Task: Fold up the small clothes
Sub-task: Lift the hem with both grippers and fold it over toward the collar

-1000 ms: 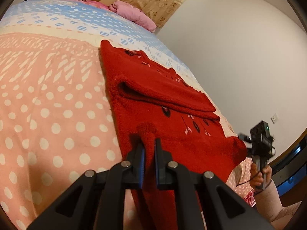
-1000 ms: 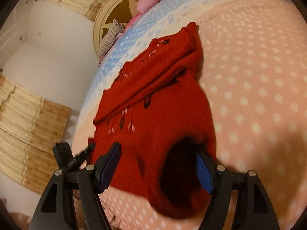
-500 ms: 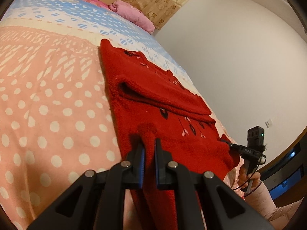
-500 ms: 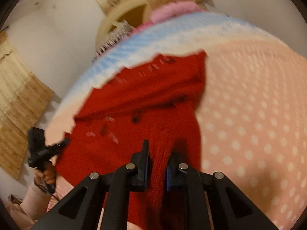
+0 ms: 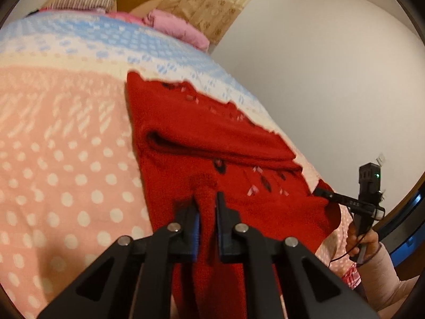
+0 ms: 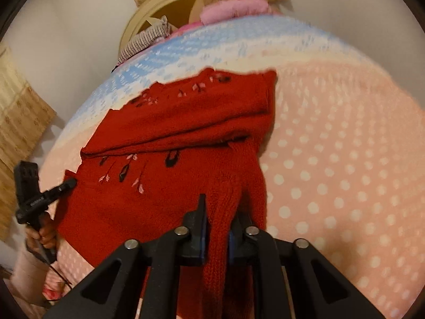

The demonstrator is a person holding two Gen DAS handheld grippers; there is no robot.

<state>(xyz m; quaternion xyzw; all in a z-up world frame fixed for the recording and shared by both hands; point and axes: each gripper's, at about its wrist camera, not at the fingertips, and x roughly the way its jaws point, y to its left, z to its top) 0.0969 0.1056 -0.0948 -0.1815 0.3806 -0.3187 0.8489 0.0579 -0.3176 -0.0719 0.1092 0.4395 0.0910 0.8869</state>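
A small red knitted sweater [image 5: 202,135] with black and pink embroidery lies on the bed, one sleeve folded across its middle; it also shows in the right wrist view [image 6: 186,122]. My left gripper [image 5: 206,199] is shut on the sweater's near edge, cloth bunched between the jaws. My right gripper [image 6: 220,210] is shut on the near edge at the other corner. Each gripper shows in the other's view, pinching a corner: the right one [image 5: 322,193] and the left one [image 6: 69,182]. The near edge is lifted off the bed.
The bed has a pink cover with white dots [image 5: 66,186] and a blue-and-white band farther back [image 5: 119,42]. Pink pillows [image 5: 175,26] and a striped pillow [image 5: 85,0] lie at the headboard. A white wall [image 5: 318,79] runs beside the bed.
My right gripper was open around the sweater's edge one second ago and has shut on it. Both grippers have since lifted the near edge and tilted up toward the headboard.
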